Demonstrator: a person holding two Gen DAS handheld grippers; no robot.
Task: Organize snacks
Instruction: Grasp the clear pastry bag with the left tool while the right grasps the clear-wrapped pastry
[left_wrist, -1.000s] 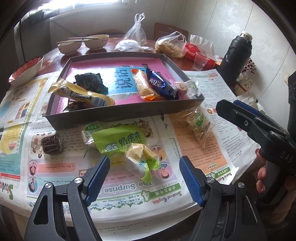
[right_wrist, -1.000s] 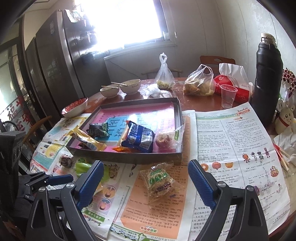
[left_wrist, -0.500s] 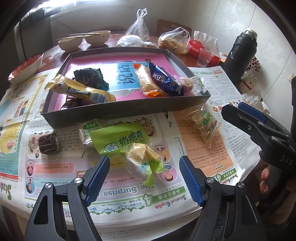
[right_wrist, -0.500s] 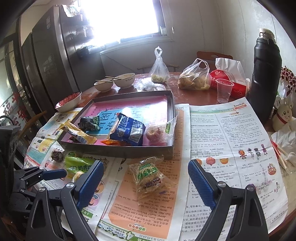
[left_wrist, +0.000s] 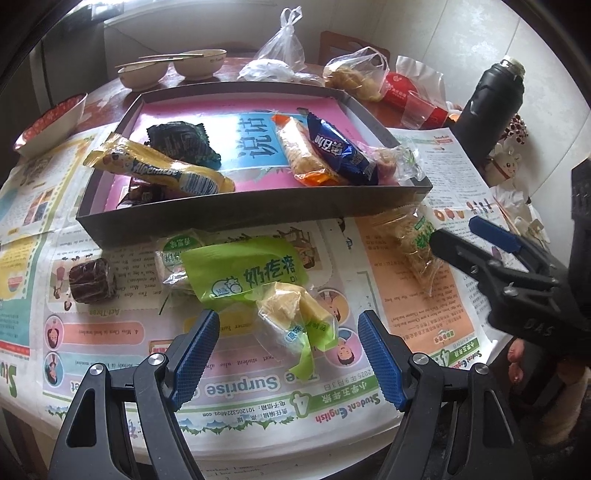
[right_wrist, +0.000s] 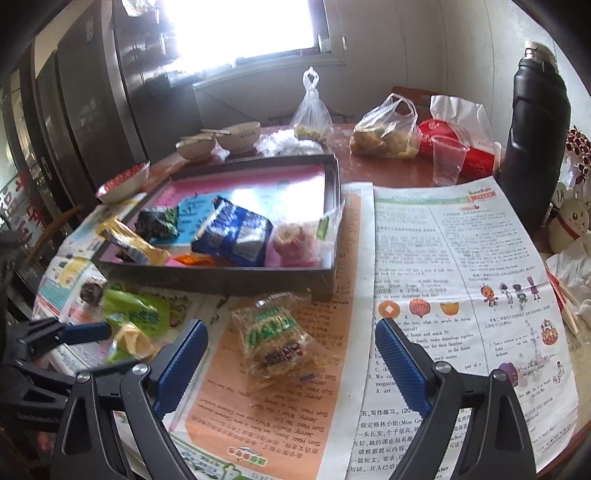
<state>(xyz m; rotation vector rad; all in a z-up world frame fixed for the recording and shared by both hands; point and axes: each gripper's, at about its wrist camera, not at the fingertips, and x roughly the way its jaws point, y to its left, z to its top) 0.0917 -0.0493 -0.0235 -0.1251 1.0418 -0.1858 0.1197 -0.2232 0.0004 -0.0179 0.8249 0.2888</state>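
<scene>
Both claws spread wide and empty: my right gripper (right_wrist: 288, 363) straddles the clear noodle-snack packet (right_wrist: 275, 338) on the newspaper (right_wrist: 461, 258), just short of the tray (right_wrist: 221, 278). Left gripper (left_wrist: 288, 354) brackets the yellow pastry packet (left_wrist: 295, 314), presumably queued for the tray too.

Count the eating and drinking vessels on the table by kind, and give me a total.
Beige bowls: 2
Red-patterned bowl: 1
Clear plastic cup: 1
Black flask: 1
Total: 5
</scene>
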